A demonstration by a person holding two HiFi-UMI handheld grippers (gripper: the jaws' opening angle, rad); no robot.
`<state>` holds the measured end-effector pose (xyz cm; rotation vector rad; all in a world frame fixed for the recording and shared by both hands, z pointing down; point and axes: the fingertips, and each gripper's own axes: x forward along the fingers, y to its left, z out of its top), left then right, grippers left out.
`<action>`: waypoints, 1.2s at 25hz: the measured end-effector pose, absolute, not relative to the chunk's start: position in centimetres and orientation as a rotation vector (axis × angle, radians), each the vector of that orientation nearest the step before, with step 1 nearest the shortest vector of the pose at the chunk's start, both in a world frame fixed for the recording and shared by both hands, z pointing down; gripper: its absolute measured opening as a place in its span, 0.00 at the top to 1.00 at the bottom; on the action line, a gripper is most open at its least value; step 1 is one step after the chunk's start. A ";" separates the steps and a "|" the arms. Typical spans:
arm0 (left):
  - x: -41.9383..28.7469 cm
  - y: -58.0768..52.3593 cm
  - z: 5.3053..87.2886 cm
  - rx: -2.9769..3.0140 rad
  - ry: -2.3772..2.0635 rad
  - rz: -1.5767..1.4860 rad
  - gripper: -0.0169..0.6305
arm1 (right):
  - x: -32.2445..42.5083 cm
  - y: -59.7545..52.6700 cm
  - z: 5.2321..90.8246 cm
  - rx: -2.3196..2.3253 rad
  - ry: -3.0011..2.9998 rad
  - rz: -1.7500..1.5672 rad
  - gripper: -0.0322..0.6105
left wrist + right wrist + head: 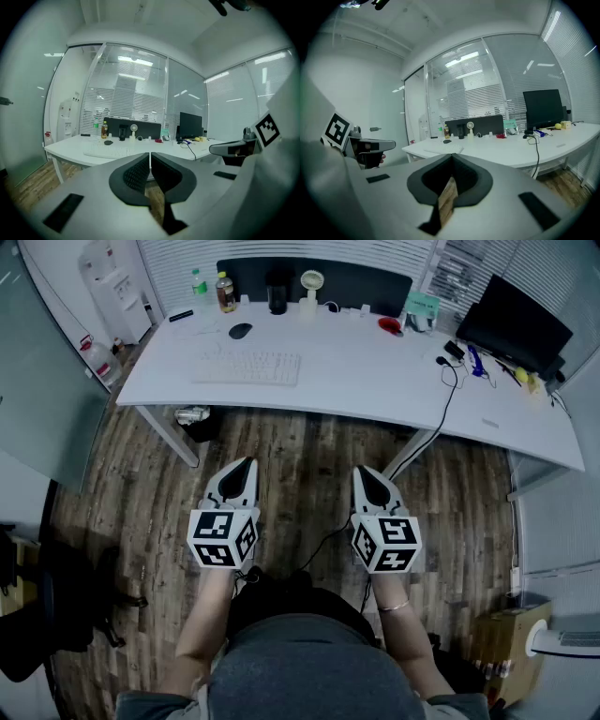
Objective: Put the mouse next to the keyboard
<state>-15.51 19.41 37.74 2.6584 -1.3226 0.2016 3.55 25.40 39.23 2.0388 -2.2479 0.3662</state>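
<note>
A dark mouse (240, 331) lies on the white desk (356, 371), a little behind the white keyboard (247, 367) at the desk's left part. I stand back from the desk, over the wooden floor. My left gripper (247, 465) and my right gripper (360, 472) are held side by side, pointing at the desk, both far short of it. Each is shut with nothing between its jaws. In the left gripper view the left gripper (150, 153) faces the keyboard (112, 152) and mouse (108, 142). In the right gripper view the right gripper (451, 157) sees the mouse (447, 141) beyond the keyboard (443, 150).
Along the desk's back edge stand two bottles (224, 292), a black cup (277, 296) and a small fan (310, 287). A monitor (514, 326) and a hanging cable (441, 418) are at the right. A water dispenser (112, 282) stands far left. A bin (192, 416) sits beside the desk leg.
</note>
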 end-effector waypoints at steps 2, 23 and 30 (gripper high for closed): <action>-15.0 19.6 37.8 2.659 -1.328 0.196 0.93 | 4.0 25.6 39.2 2.039 -2.244 0.355 0.95; -15.8 13.9 38.0 2.628 -1.358 0.237 0.73 | 7.2 22.5 40.4 2.096 -2.219 0.467 0.94; -17.0 7.0 39.7 2.592 -1.365 0.258 0.66 | 6.5 16.3 41.4 2.079 -2.210 0.509 0.94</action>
